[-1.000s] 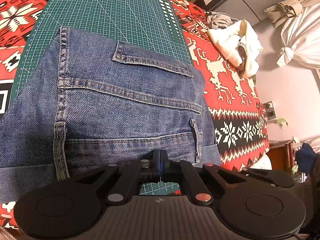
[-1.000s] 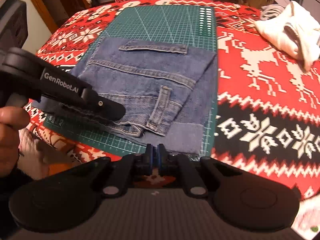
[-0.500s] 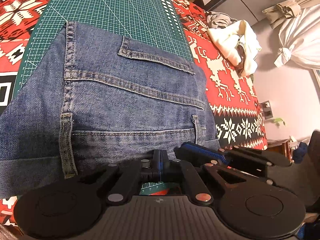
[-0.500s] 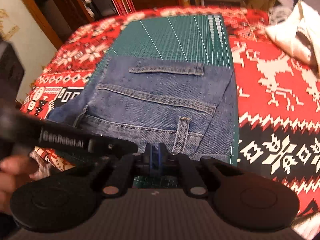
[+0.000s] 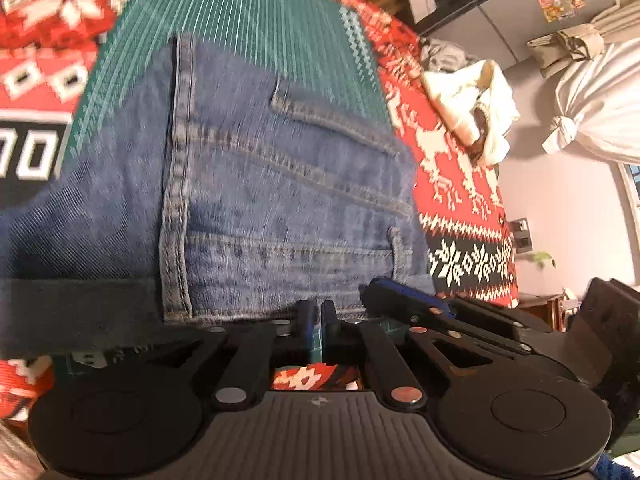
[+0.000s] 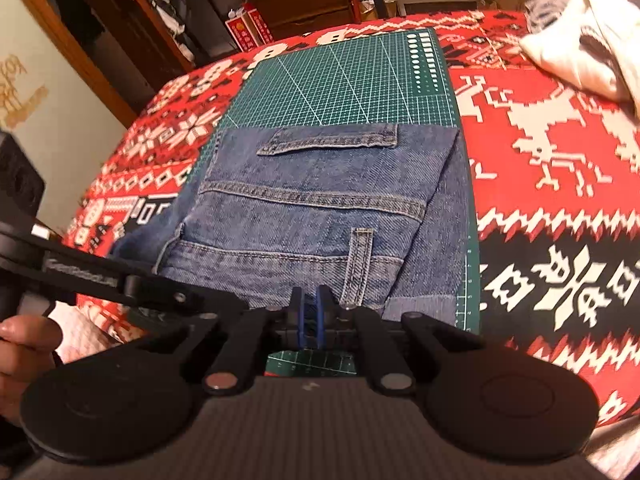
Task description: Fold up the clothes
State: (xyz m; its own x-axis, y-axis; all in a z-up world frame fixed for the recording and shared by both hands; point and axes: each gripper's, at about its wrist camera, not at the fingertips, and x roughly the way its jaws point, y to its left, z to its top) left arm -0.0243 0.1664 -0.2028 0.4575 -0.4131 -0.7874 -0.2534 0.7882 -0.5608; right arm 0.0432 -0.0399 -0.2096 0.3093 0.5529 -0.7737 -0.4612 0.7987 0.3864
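Left wrist view, smeared with motion: folded jeans (image 5: 280, 200) flat on the green cutting mat (image 5: 260, 12), waistband edge nearest the camera, back-pocket stitching and a belt loop facing up. Left gripper (image 5: 316, 320) at that near edge, fingers pressed together with only a thin slit between — whether any denim sits in it, cannot tell. Right gripper (image 5: 404, 300) just beside, to the right, at the same edge. Cream garment (image 5: 472, 108) crumpled farther off on the red patterned blanket (image 5: 452, 184). Right wrist view, sharper: jeans (image 6: 320, 208) squared on the mat (image 6: 344, 76), overhanging its left border. Right gripper (image 6: 309, 312) closed at the near hem — grip on cloth unclear. Left gripper (image 6: 224, 303) reaching in from the left, a hand (image 6: 24, 352) behind it.
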